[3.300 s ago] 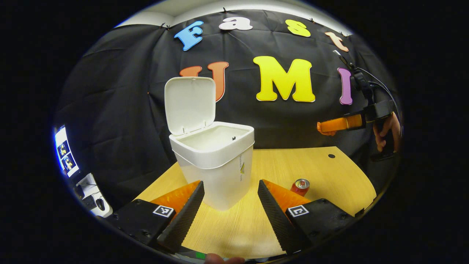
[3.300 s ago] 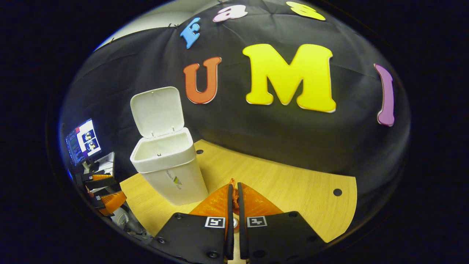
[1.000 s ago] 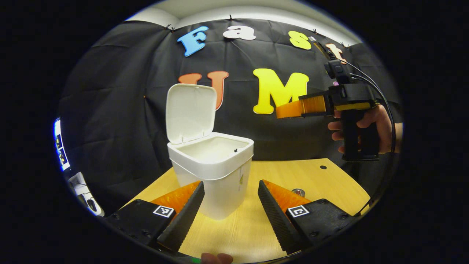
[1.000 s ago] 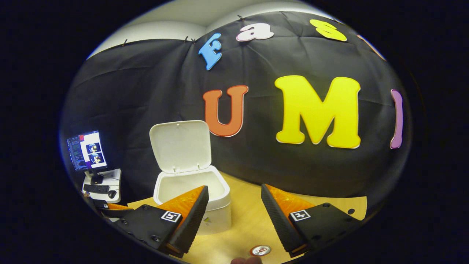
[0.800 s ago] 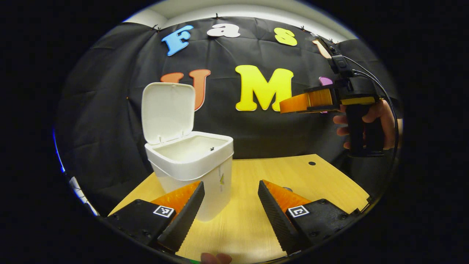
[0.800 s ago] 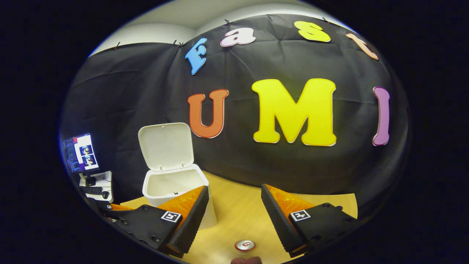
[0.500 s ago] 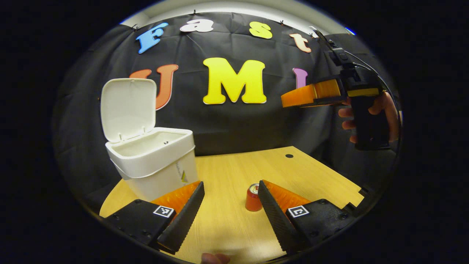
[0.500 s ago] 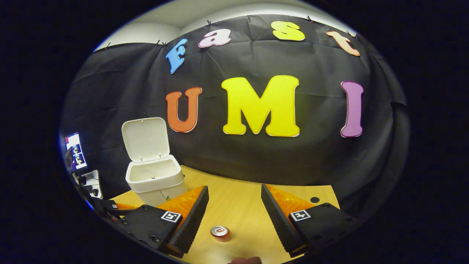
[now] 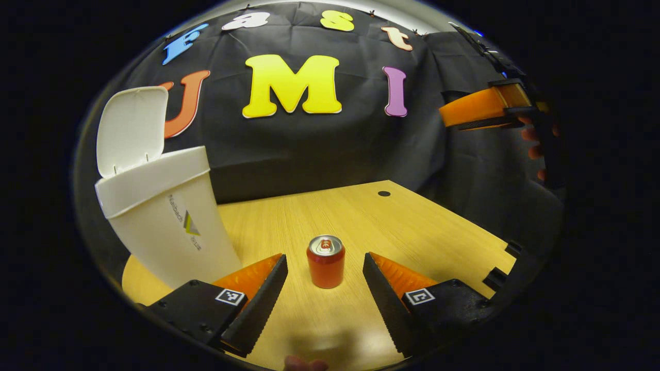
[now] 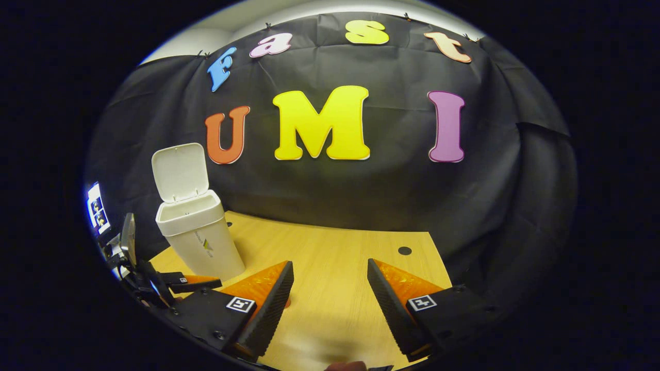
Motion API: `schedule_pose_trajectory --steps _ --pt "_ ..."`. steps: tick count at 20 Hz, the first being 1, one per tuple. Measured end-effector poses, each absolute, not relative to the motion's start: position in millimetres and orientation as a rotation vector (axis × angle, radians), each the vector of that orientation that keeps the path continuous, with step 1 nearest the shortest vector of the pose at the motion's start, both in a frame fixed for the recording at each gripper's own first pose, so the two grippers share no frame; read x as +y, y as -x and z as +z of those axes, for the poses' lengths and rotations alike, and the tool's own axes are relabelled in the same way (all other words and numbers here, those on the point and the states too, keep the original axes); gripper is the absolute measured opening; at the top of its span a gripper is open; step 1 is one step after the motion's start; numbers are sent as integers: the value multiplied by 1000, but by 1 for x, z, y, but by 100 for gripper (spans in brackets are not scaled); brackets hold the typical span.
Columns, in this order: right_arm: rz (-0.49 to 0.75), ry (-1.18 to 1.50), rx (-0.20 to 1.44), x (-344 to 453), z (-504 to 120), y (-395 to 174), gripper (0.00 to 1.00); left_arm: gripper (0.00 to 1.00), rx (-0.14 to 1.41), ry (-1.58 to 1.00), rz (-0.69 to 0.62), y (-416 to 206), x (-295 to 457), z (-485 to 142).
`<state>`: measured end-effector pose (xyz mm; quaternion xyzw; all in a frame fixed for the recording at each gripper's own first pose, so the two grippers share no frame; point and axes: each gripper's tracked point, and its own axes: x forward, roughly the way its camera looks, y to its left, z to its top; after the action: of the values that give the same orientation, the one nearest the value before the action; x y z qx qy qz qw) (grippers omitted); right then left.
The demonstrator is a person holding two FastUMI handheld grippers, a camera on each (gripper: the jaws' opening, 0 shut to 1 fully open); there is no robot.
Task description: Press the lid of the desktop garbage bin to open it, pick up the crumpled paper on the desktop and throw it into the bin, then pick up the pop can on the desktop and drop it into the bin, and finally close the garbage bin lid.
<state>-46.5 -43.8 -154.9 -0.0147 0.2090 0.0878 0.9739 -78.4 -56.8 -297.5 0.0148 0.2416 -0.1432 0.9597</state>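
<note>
- The pop can (image 9: 326, 260) stood upright on the desk (image 9: 412, 226), just ahead of the left gripper (image 9: 322, 288), centred on the gap between its jaws.
- Those jaws were spread wide and held nothing, apparently lined up to straddle the can.
- The garbage bin (image 9: 165, 221) stood beyond the left jaw, its lid (image 9: 131, 129) raised to receive the can.
- The right gripper (image 10: 330, 304) was held wide open and empty, apparently out of the way.
</note>
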Motion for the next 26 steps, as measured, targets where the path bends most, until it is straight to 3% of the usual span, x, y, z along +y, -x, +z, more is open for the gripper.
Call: schedule_pose_trajectory --steps 12,26 --pt "80 42 533 -95 -194 68 92 97 564 -2 -252 49 -72 -378" --pt "102 55 592 -94 -214 63 92 97 585 -2 -241 20 -73 -408"
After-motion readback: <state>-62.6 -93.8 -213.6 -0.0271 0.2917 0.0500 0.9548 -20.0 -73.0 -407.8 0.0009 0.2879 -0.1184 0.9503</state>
